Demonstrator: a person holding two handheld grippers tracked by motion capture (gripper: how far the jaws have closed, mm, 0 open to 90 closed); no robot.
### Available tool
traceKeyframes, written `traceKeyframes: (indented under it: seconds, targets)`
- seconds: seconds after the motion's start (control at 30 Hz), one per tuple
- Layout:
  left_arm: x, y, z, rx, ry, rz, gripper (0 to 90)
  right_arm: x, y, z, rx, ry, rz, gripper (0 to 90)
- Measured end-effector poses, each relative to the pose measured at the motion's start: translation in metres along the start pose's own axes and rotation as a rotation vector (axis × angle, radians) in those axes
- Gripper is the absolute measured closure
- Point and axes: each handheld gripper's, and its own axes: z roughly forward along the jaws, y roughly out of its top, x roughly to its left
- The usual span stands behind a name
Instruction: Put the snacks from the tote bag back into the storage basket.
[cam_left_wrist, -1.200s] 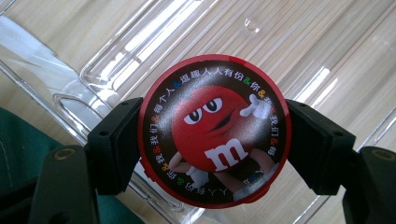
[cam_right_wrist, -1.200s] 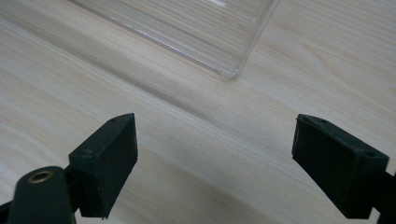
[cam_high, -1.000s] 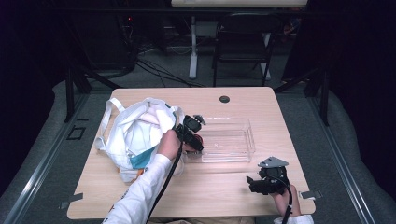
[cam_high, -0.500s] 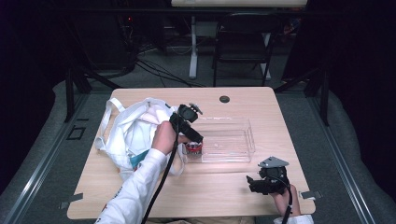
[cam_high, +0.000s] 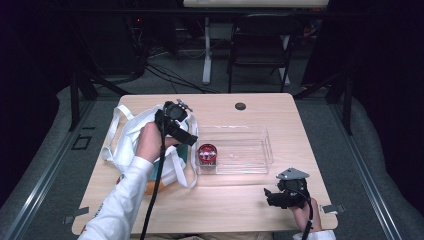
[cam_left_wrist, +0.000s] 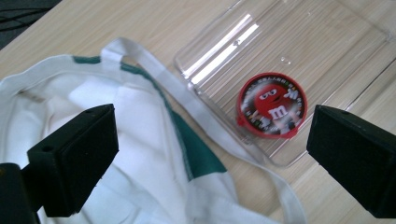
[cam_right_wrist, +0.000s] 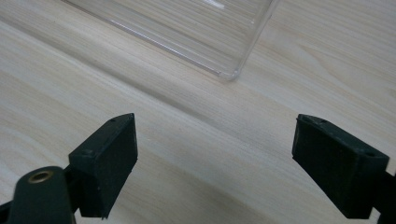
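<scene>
Unpacking step, as I read it: items go from the bag (cam_high: 131, 142) into the clear tray (cam_high: 250, 131). Red tin (cam_left_wrist: 272, 105) already lies flat in the tray's left end in the high view, lid up, close to the near-left corner.

Left hand-held gripper (cam_high: 192, 140) hangs over the bag's right edge, centre-left of the high view, jaws spread wide and holding nothing. Its own view has the bag mouth at lower left, a strap (cam_left_wrist: 196, 102) running across the tray rim, and the tin between the jaws but well below them.

Right hand-held gripper (cam_high: 270, 197) sits low at lower right, above bare worktop (cam_right_wrist: 187, 154), jaws wide apart, empty, tray corner ahead of it.

Doing it well, I judge:
- Swing the left one back over the bag opening, not the tray.
- Go in with jaws wide; cloth folds hide what is inside, so pick a firm edge, not fabric.
- Keep clear of the strap, or a lift may drag the tray.
- Right one could pin the tray or bag if either slides.
</scene>
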Motion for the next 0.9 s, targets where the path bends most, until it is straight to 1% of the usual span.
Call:
traceKeyframes:
  seconds: [0.07,0.13,0.17,0.2,0.23,0.27,0.33,0.37,0.4,0.5,0.57,0.6,0.67,0.73,0.77,0.8,0.87,0.9]
  targets:
    - [0.002,-0.002,-0.003,-0.003,0.004,-0.004,1.9,0.0,0.0,0.0,-0.001,0.0,-0.001,13.7]
    - [0.008,-0.01,-0.009,-0.012,0.015,-0.018,1.6,0.001,0.0,0.001,-0.009,-0.003,0.001,13.7]
    - [0.011,-0.014,-0.012,-0.006,0.019,-0.02,1.6,0.001,0.0,0.001,-0.009,-0.003,0.001,13.7]
    - [0.013,-0.017,-0.014,-0.01,0.024,-0.026,1.3,0.001,0.0,0.0,-0.007,-0.003,-0.001,13.7]
    - [0.018,-0.025,-0.017,-0.009,0.035,-0.036,1.2,0.0,0.0,0.0,-0.01,-0.005,0.001,13.7]
    - [0.018,-0.025,-0.017,-0.009,0.035,-0.036,1.2,0.0,0.0,0.0,-0.01,-0.005,0.001,13.7]
    - [0.022,-0.033,-0.02,-0.011,0.04,-0.047,1.1,0.0,0.0,0.0,-0.004,-0.003,-0.001,13.7]
    - [0.027,-0.041,-0.022,-0.013,0.042,-0.06,1.0,0.001,0.0,0.0,-0.006,-0.005,-0.003,13.7]
    - [0.027,-0.041,-0.022,-0.013,0.042,-0.06,1.0,0.001,0.0,0.0,-0.01,-0.006,0.0,13.7]
    - [0.034,-0.051,-0.025,-0.008,0.054,-0.079,0.6,0.001,0.0,0.0,-0.008,-0.006,0.002,13.7]
    - [0.04,-0.062,-0.027,-0.017,0.051,-0.102,0.6,0.001,0.0,0.0,-0.01,-0.007,0.003,13.7]
    - [0.04,-0.062,-0.027,-0.017,0.051,-0.102,0.5,0.001,0.0,0.0,-0.01,-0.007,0.003,13.7]
    - [0.043,-0.067,-0.029,-0.018,0.065,-0.113,0.5,0.001,0.0,0.0,-0.002,-0.007,-0.003,13.7]
    - [0.048,-0.078,-0.033,-0.022,0.081,-0.129,0.5,0.001,0.0,0.001,-0.008,-0.007,0.004,13.6]
    - [0.048,-0.078,-0.033,-0.022,0.081,-0.129,0.5,0.001,0.0,0.0,-0.003,-0.006,-0.001,13.7]
    - [0.05,-0.086,-0.036,-0.025,0.097,-0.133,0.5,0.001,0.0,0.0,-0.002,-0.007,-0.002,13.7]
    - [0.053,-0.096,-0.038,-0.034,0.106,-0.146,0.5,0.001,0.0,0.001,-0.009,-0.008,0.004,13.6]
    - [0.053,-0.096,-0.038,-0.034,0.106,-0.146,0.5,0.001,0.0,0.001,-0.009,-0.008,0.004,13.6]
